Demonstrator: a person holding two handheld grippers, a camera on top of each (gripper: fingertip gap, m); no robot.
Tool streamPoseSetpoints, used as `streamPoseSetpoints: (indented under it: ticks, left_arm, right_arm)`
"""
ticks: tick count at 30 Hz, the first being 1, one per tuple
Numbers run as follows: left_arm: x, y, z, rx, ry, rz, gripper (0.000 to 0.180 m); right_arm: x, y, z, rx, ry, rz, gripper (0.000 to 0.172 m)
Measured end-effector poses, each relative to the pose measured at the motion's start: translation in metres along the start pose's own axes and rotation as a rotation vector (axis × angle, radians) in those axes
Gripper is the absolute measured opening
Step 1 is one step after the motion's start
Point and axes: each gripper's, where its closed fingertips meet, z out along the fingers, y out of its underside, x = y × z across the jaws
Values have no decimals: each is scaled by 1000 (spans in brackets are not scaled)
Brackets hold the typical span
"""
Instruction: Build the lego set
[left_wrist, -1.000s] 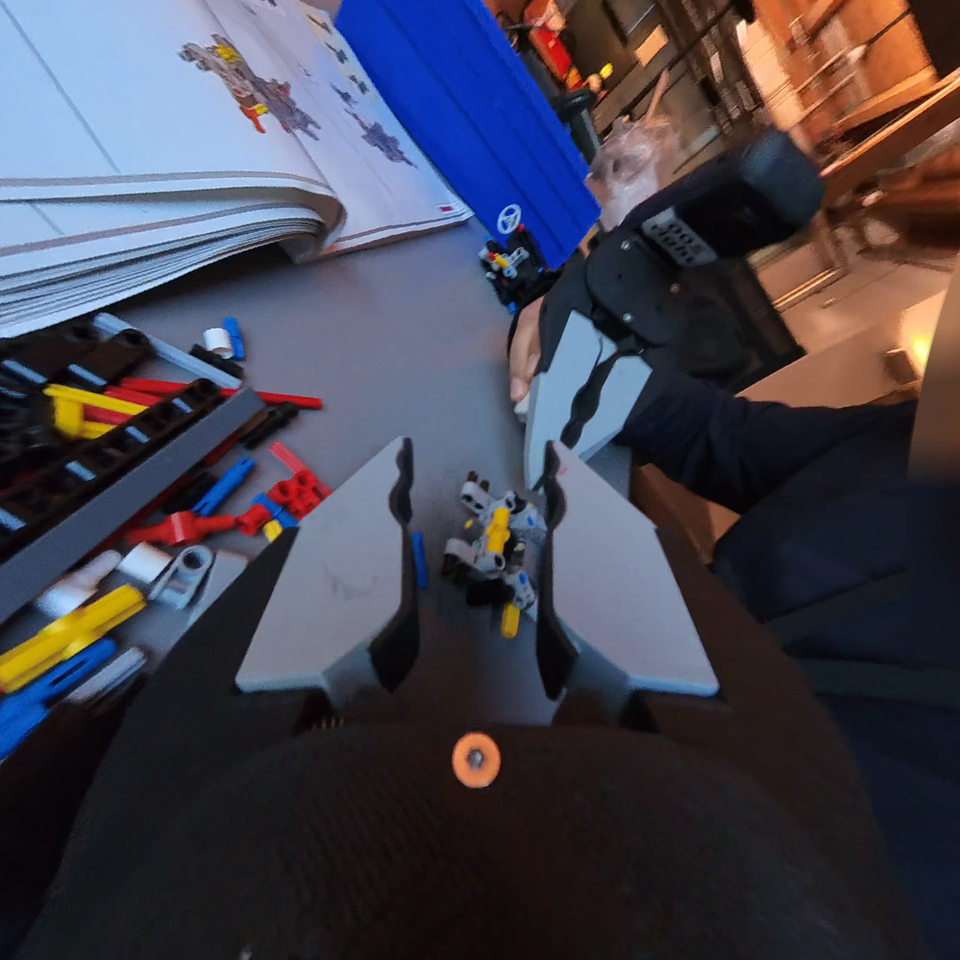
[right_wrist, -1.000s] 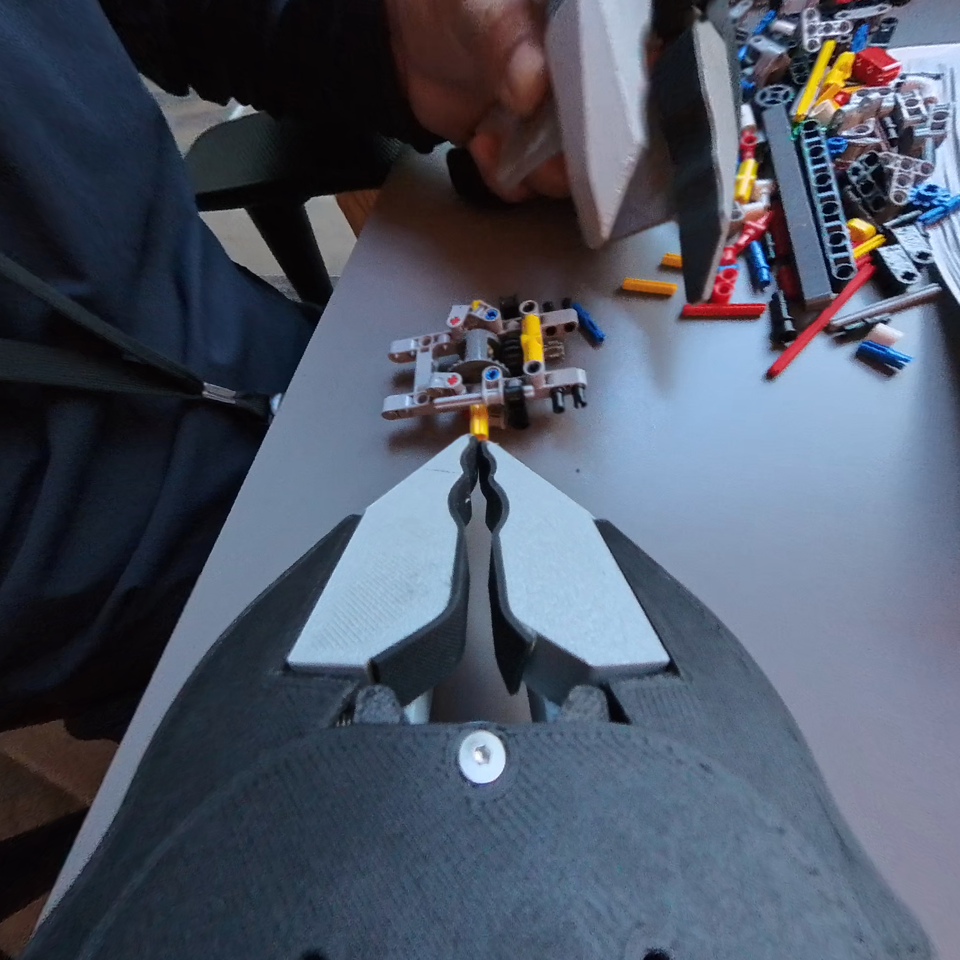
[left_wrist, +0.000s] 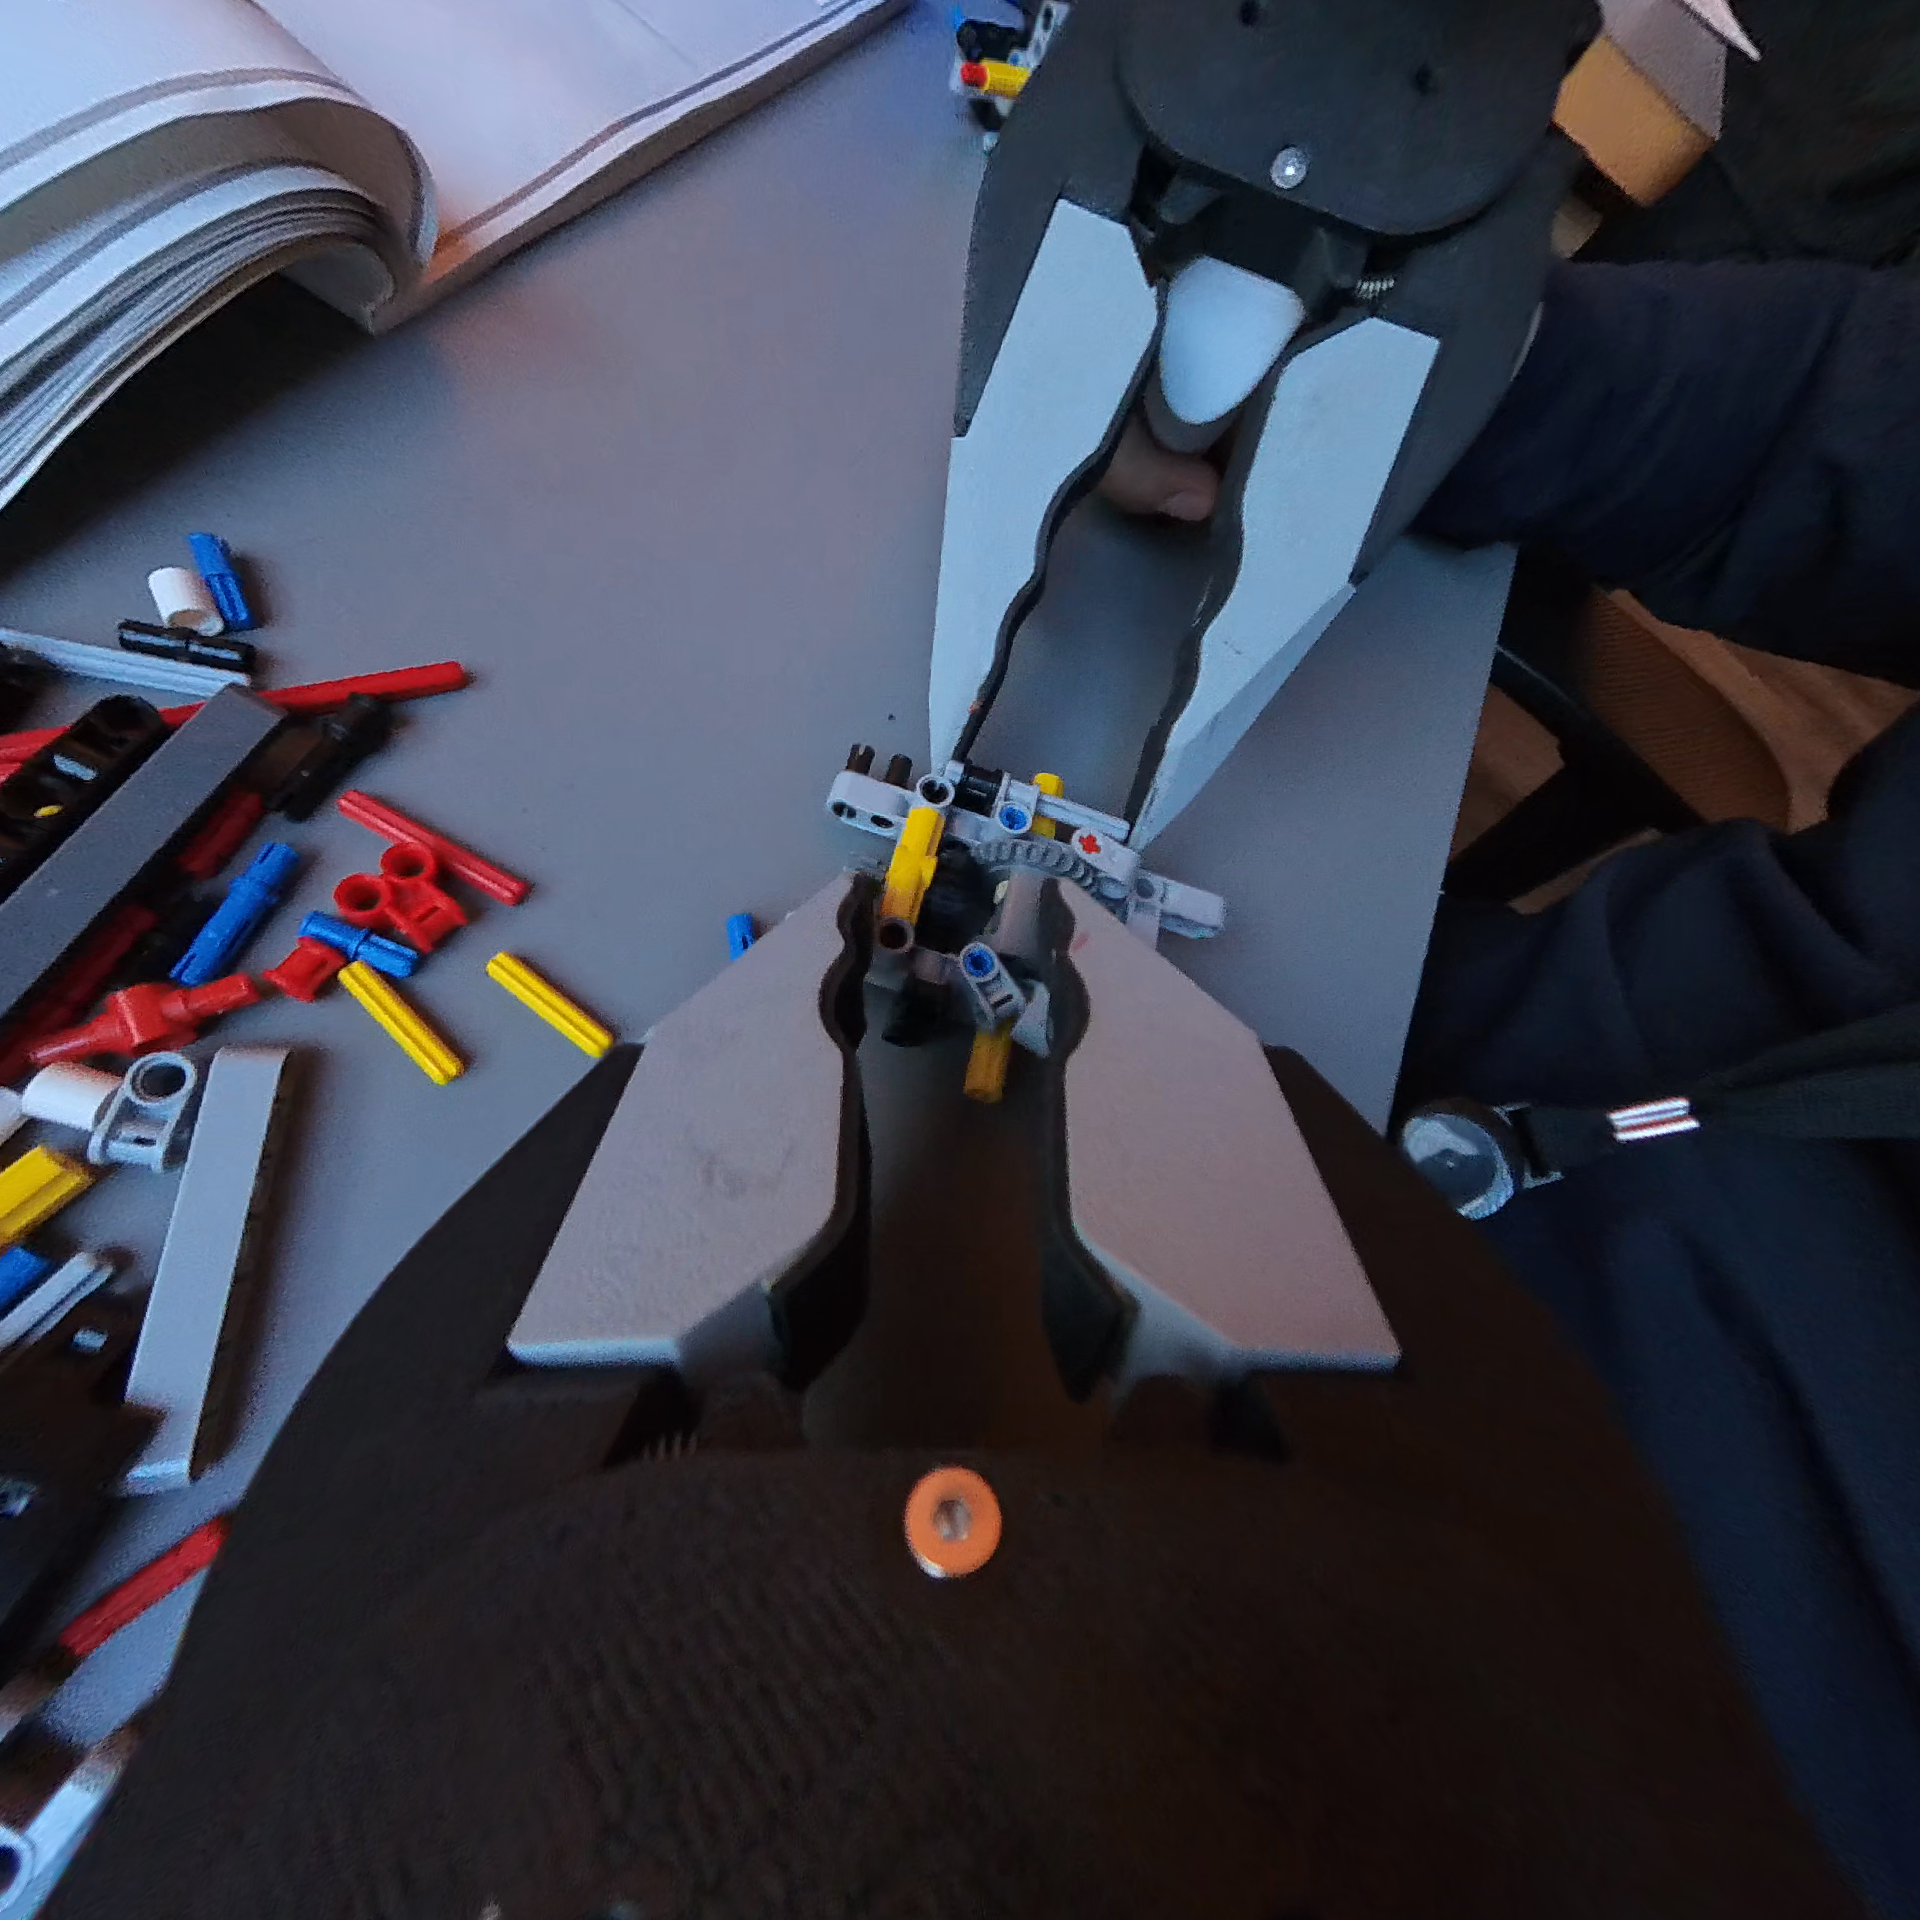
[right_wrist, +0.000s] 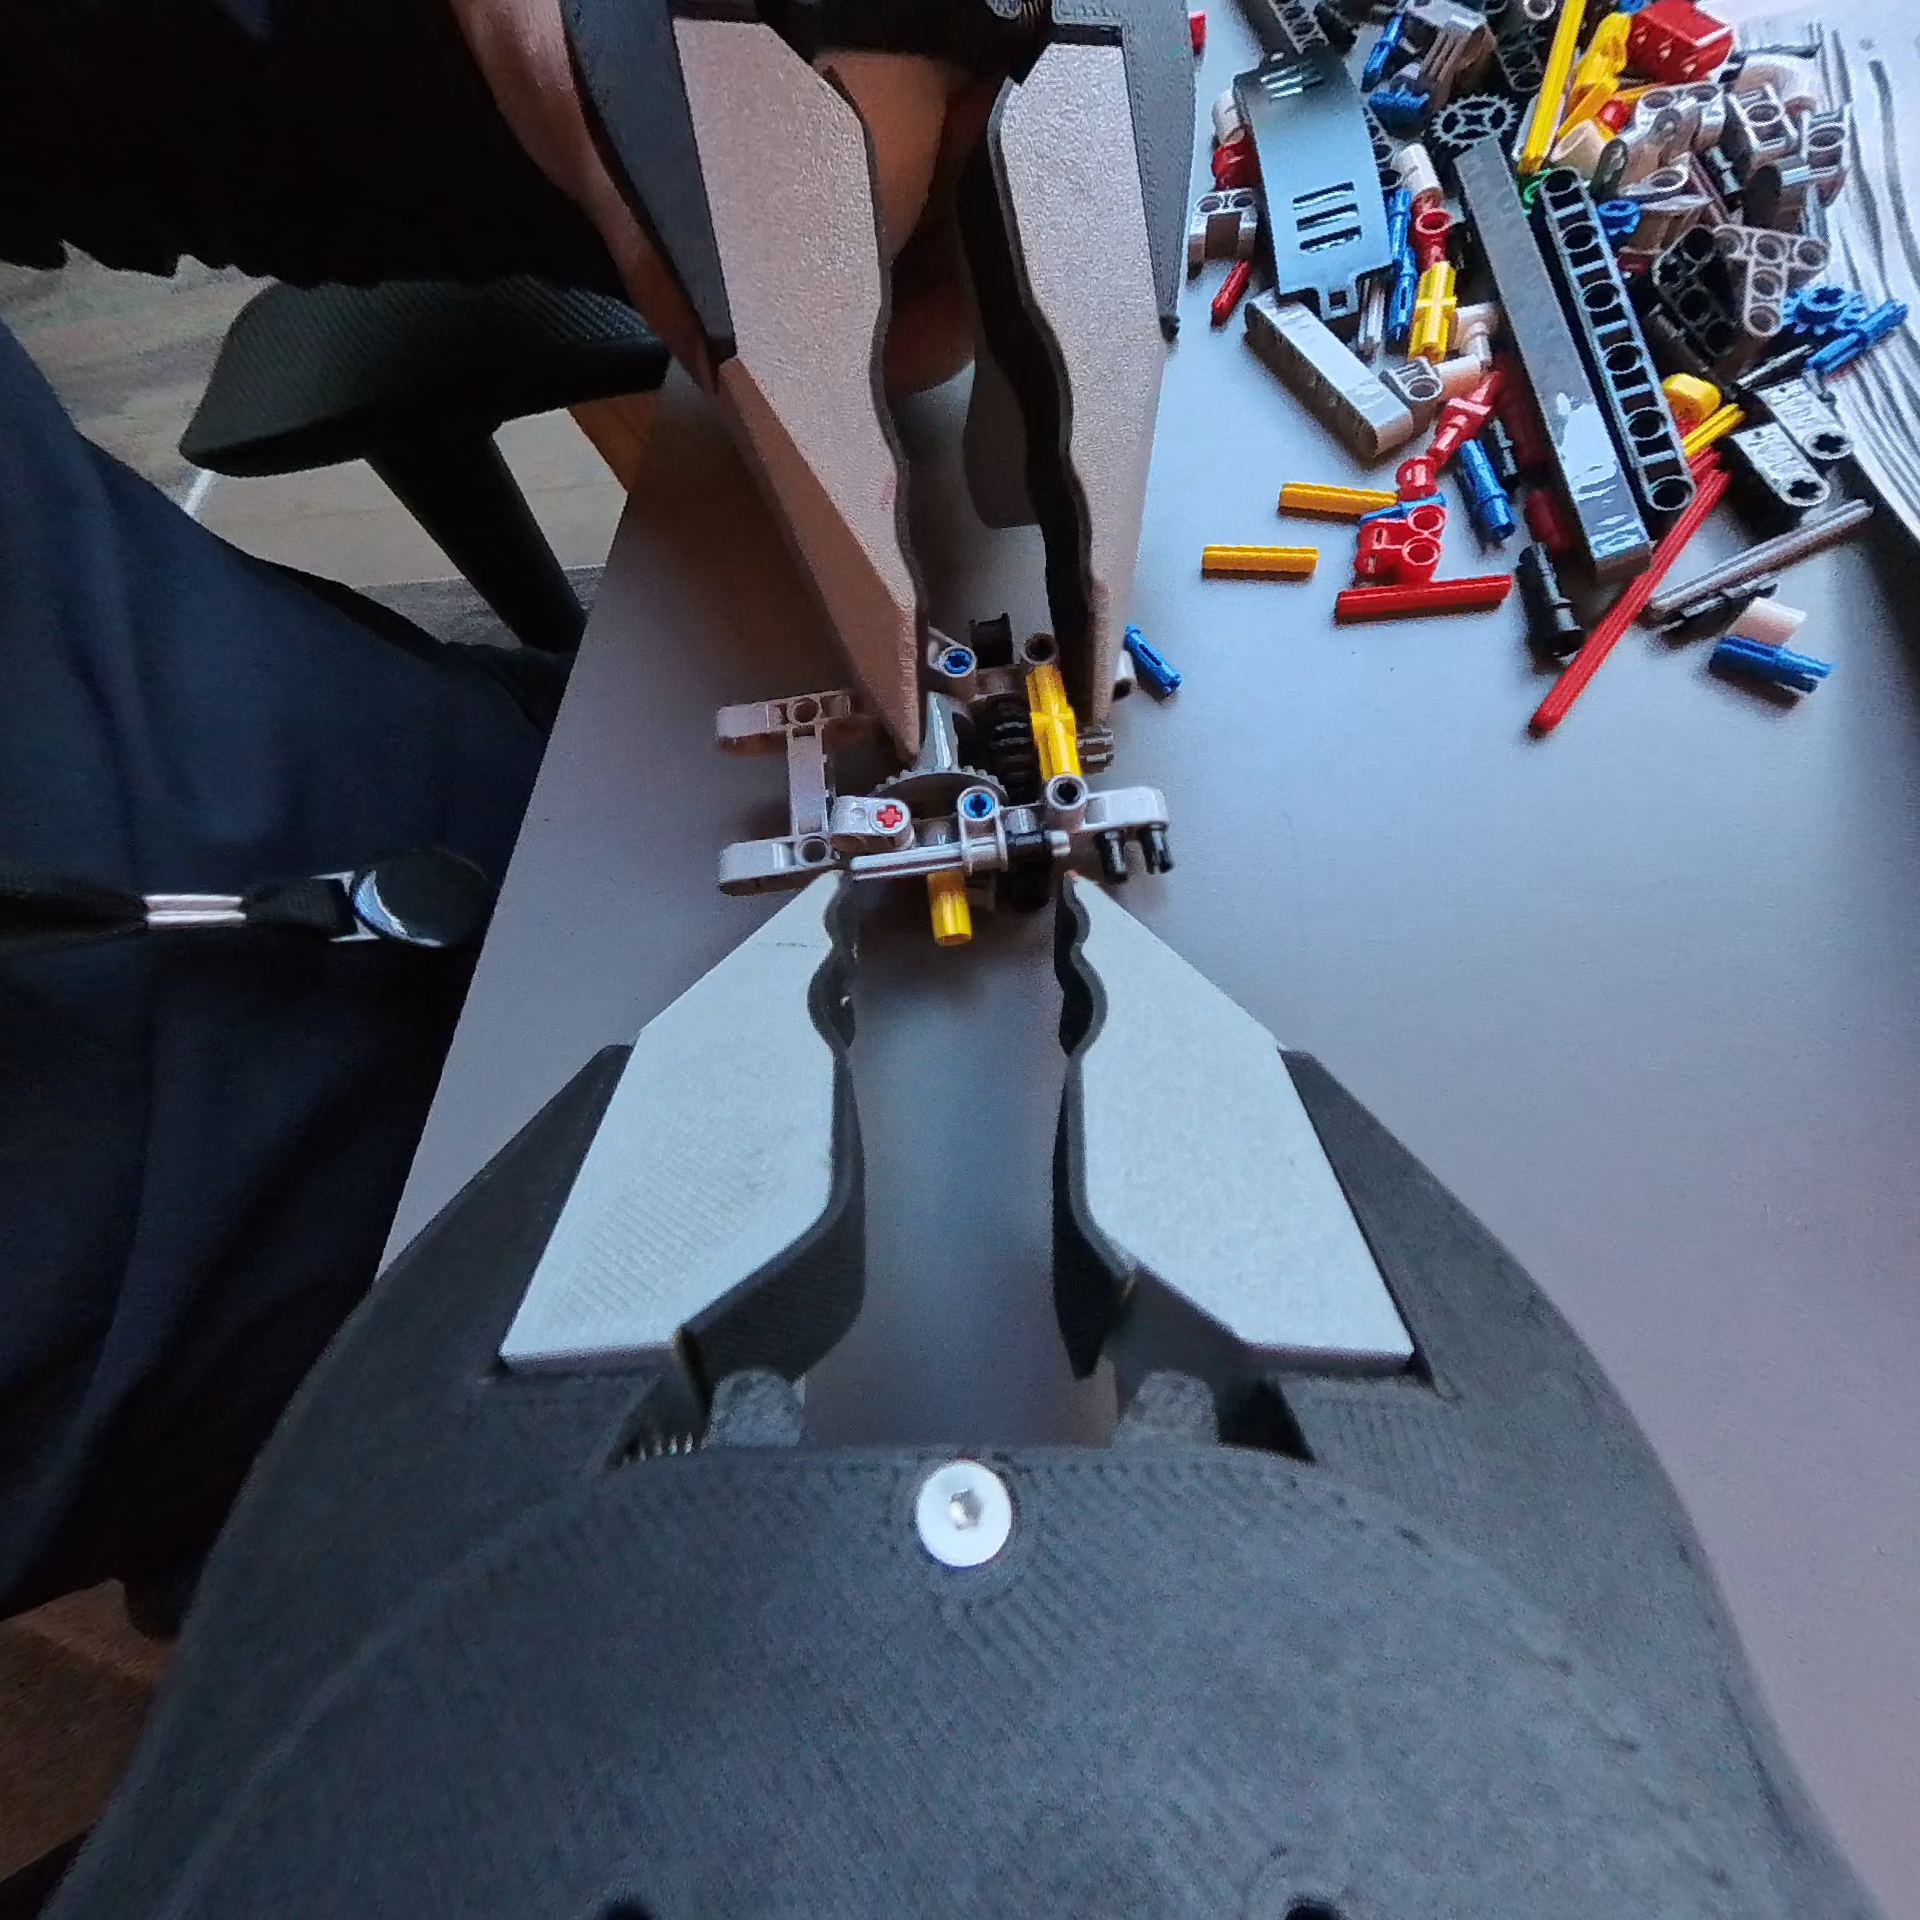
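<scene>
Here both grippers meet at frame centre on the small gear assembly lying on the table: left gripper fingers clench its far end, steadying it; right gripper fingers straddle the near end, contact unclear.

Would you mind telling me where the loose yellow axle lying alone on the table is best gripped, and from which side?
Grip the yellow axle at mid-length, coming from straight above with the fingers across its width. It is a thin straight rod lying flat on the table, with bare surface on both long sides, apart from its neighbour yellow axle.
</scene>
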Motion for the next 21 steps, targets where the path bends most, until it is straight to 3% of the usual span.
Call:
streamPoseSetpoints:
  ticks: [3, 5, 8, 21]
  left_arm:
    - [3, 0, 0, -5, -11, 66, 29]
    - [3, 2, 0, -10, -42, 118, 14]
    - [4, 3, 2, -21, -94, 207, 14]
    - [9, 5, 3, -39, -41, 214, 13]
  right_arm:
    - [-3, 0, 0, -3, -30, 9, 35]
    - [-8, 0, 0, -1, -64, -1, 38]
    - [-10, 0, 1, -5, -74, -8, 38]
    - [-15, 6, 5, -51, -55, -82, 37]
